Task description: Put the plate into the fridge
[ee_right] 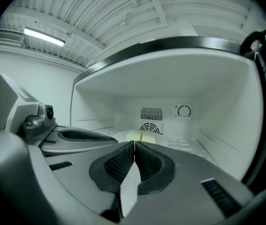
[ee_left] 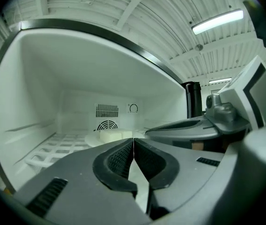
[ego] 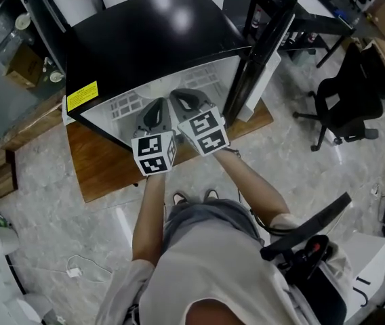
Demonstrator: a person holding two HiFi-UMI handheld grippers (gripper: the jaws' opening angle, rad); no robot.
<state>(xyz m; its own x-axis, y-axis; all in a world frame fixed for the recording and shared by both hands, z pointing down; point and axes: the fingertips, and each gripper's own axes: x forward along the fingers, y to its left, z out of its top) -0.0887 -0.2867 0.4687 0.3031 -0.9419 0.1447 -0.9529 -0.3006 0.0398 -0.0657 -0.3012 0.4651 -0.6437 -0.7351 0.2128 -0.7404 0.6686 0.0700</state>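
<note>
Finding 1, placement. The plate [ee_left: 93, 137] sits inside the fridge [ego: 145, 39], on the white wire shelf [ee_left: 53, 150], carrying pale blocks [ee_left: 116, 134]. It lies towards the back, near the fan grille [ee_left: 107, 124]. I judge that position sound: it is flat on the shelf, apart from both side walls and well in from the opening, so the door [ego: 250, 80] should clear it. The door stands open at your right. The fridge itself rests on a wooden table [ego: 104, 168].

Finding 2, tools. Your left gripper [ee_left: 133, 142] has its jaws brought fully together, pad against pad, with nothing between them. The pale wedge below the tips looks like the fridge interior seen through the gap. Your right gripper [ee_right: 134, 145] is in the same condition: closed tip to tip and empty. Both are held side by side at the mouth of the compartment, pointing inward at the plate and touching neither it nor the shelf (each shows in the other's view).

Finding 3, status. The plate is placed, so I judge the task effectively met.
</note>
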